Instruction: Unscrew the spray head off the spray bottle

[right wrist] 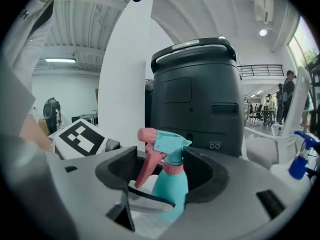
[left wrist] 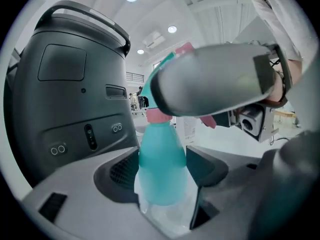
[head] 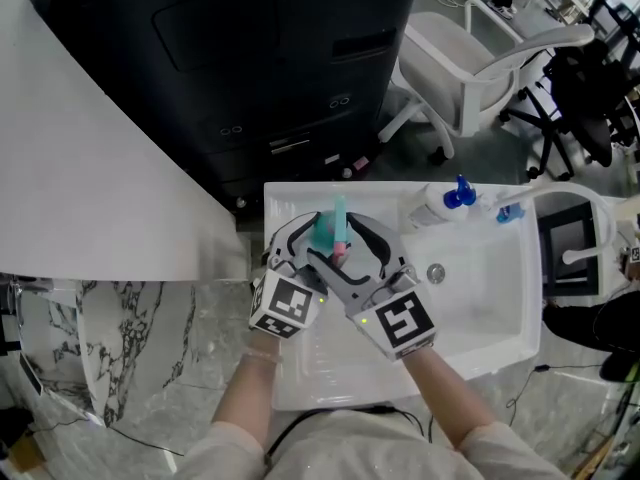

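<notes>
A teal spray bottle [head: 326,230] with a teal and pink spray head [right wrist: 167,143] stands upright over the white sink [head: 490,318]. My left gripper [left wrist: 162,176] is shut on the bottle's teal body [left wrist: 161,164], with a pad pressed on each side. My right gripper [right wrist: 162,171] reaches in from the right and crosses above the left one. Its jaws stand open around the spray head and the pink collar [right wrist: 174,168], the pads close beside them but not pressing. In the head view the left gripper [head: 312,246] and right gripper [head: 348,253] meet at the bottle.
A second bottle with a blue spray head [head: 452,198] lies at the sink's far rim. A big black machine [head: 230,58] stands just behind the sink. A white chair [head: 480,58] is at the back right, and a marble counter [head: 150,368] to the left.
</notes>
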Demonstrator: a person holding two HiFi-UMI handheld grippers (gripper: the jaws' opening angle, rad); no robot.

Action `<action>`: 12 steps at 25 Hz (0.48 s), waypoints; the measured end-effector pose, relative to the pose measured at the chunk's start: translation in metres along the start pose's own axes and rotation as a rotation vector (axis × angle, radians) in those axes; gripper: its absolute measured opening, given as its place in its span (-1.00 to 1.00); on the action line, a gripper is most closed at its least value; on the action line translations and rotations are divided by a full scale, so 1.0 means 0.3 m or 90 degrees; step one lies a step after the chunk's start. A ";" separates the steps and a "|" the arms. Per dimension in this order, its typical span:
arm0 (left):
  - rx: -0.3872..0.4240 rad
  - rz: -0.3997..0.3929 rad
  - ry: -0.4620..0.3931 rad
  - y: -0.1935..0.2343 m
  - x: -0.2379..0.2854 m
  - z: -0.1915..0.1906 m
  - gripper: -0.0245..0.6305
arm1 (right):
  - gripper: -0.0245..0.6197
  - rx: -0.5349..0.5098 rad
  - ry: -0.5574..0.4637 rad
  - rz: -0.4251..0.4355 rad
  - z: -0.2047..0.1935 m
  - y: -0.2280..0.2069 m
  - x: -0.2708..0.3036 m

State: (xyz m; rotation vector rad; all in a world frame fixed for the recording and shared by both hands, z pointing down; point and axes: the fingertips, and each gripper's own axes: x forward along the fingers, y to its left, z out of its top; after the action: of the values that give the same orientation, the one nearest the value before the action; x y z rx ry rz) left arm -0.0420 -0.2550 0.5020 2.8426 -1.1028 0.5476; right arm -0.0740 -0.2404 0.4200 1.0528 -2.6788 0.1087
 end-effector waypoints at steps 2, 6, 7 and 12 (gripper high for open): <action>-0.001 -0.001 0.000 -0.001 0.001 0.000 -0.01 | -0.06 0.024 0.014 -0.009 -0.021 -0.029 -0.028; -0.002 -0.002 -0.002 0.001 0.001 0.001 -0.01 | -0.13 0.061 0.019 -0.026 -0.057 -0.101 -0.089; -0.002 -0.003 -0.002 0.001 0.001 0.001 -0.01 | -0.15 0.067 0.016 -0.032 -0.061 -0.119 -0.099; -0.002 -0.004 0.000 0.002 -0.002 -0.002 -0.01 | -0.24 0.105 -0.002 -0.060 -0.067 -0.217 -0.117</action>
State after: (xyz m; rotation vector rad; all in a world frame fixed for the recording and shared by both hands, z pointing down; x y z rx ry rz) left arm -0.0429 -0.2549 0.5022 2.8422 -1.0930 0.5443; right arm -0.0009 -0.2619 0.4282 1.2275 -2.6543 0.3145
